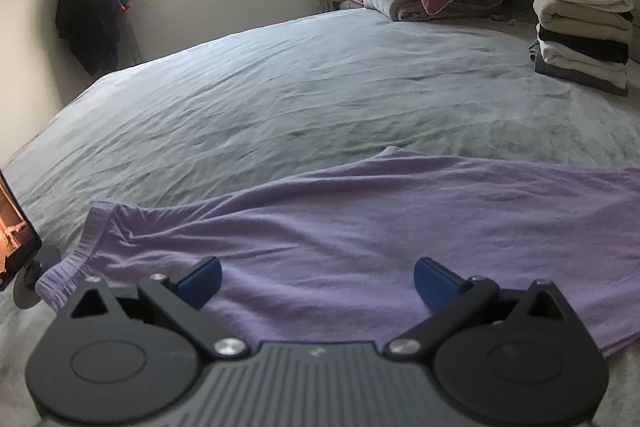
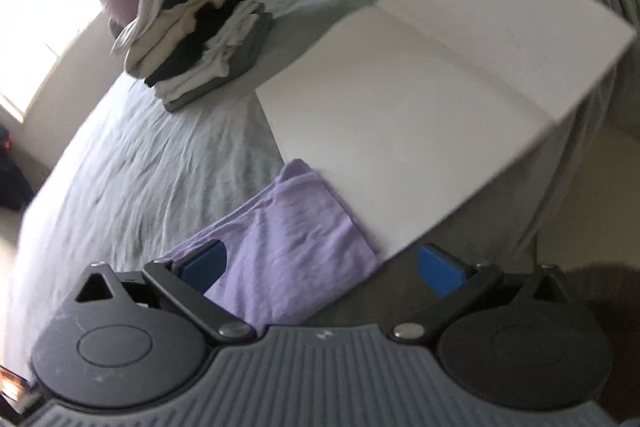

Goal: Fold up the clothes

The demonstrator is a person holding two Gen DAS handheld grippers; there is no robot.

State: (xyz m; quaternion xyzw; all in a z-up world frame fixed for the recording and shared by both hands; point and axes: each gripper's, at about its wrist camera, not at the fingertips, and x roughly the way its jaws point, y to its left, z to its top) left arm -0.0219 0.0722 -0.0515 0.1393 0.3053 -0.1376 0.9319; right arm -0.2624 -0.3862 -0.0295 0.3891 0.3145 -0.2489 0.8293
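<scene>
A lilac garment (image 1: 360, 239) lies spread on the near part of the bed (image 1: 280, 87), with its ribbed band at the near left and its far right end partly under a flat white board (image 2: 420, 99), as the right wrist view shows. The left gripper (image 1: 318, 277) hovers over the near edge of the cloth with its fingers (image 1: 200, 281) spread wide and holding nothing. The right gripper (image 2: 322, 267) is likewise wide open and empty, placed over the garment's end and the board's near corner.

The likeliest trouble is a poor grasp. The fabric is thin and lies flat, so fingers closing on it may pinch only the top layer, or catch the bed sheet along with it, and a fold would then drag the sheet into wrinkles. The board looks loose on the cloth; lifting the garment beside it could tip or slide it, perhaps toward the stack of folded clothes (image 2: 196, 27) at the far left. The right wrist view is blurred, so where the board's edge meets the cloth is hard to tell exactly.
</scene>
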